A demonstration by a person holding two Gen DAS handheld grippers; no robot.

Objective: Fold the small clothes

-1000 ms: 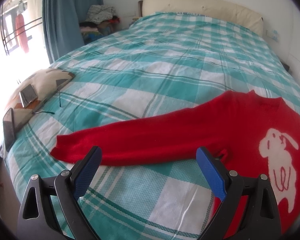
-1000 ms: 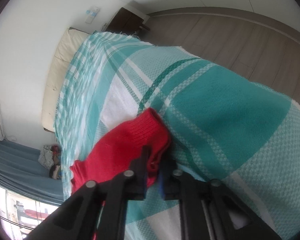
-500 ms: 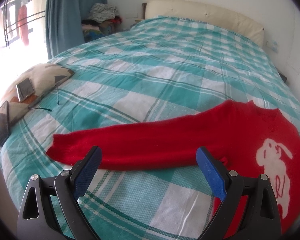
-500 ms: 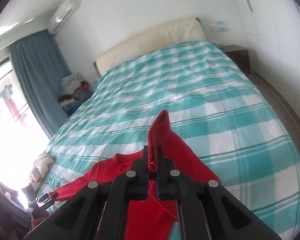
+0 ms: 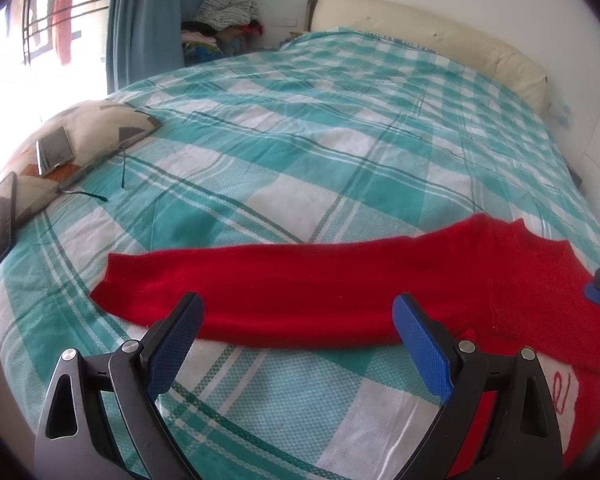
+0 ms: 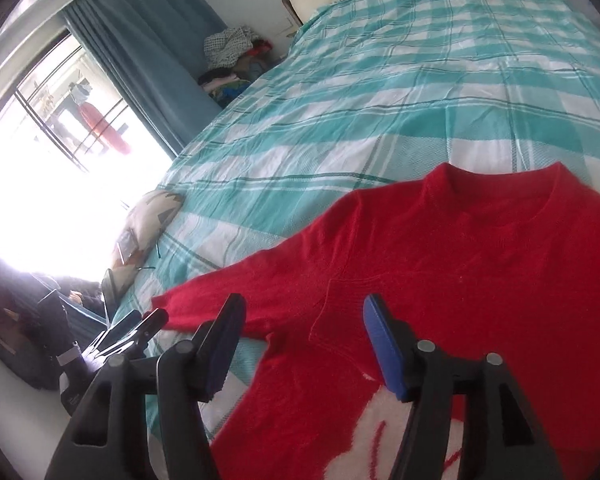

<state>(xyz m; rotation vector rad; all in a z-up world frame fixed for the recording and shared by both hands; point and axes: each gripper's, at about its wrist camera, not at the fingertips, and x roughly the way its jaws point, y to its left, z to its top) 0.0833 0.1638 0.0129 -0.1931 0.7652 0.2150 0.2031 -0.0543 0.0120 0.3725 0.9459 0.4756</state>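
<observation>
Since the earlier frames the right sleeve has been carried across and laid over the chest of the red knitted sweater (image 6: 452, 264), and the right gripper (image 6: 300, 344), then pinching that sleeve's cuff, has just been opening its jaws; they now stand spread with nothing between them. Everything sits on the bed with the teal-and-white checked cover (image 5: 300, 128), and the sweater lies flat on the cover's near part, collar toward the headboard. On the sweater, the folded sleeve covers most of the white rabbit motif (image 6: 380, 432), while the left sleeve (image 5: 260, 280) stretches straight out to the side. Just short of that left sleeve hangs the left gripper (image 5: 296, 340), its jaws spread wide and empty, touching nothing. Beyond the sleeve's cuff lies a patterned cream cushion (image 5: 96, 128) at the bed's edge.
</observation>
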